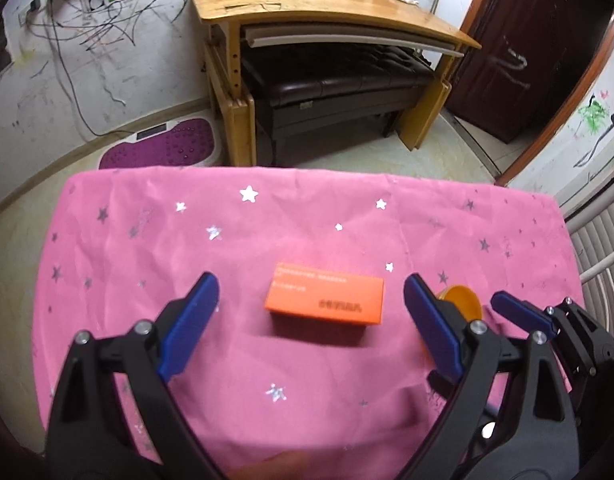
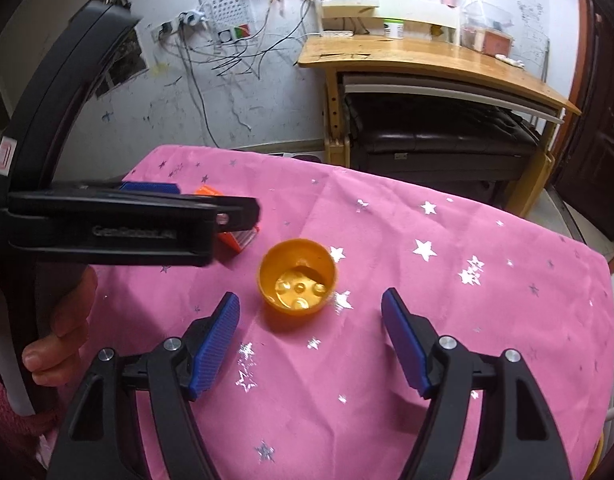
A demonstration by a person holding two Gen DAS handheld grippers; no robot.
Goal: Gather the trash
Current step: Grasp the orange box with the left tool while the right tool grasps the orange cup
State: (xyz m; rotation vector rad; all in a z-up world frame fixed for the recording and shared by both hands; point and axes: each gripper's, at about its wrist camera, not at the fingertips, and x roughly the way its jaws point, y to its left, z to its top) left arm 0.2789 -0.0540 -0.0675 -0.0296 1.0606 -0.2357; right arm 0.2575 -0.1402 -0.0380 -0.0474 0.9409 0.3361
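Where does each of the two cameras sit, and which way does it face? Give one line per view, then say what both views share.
Left wrist: sits on the left gripper, looking forward and down at the orange box; own open blue-padded jaws show.
Right wrist: sits on the right gripper, looking down at the yellow cup; own open jaws show, plus a hand at the left.
Shared: pink starred tablecloth, box, cup, wooden desk, and each other's gripper.

Black grippers point(image 2: 310, 344), ribbed blue pads point(image 2: 215, 346)
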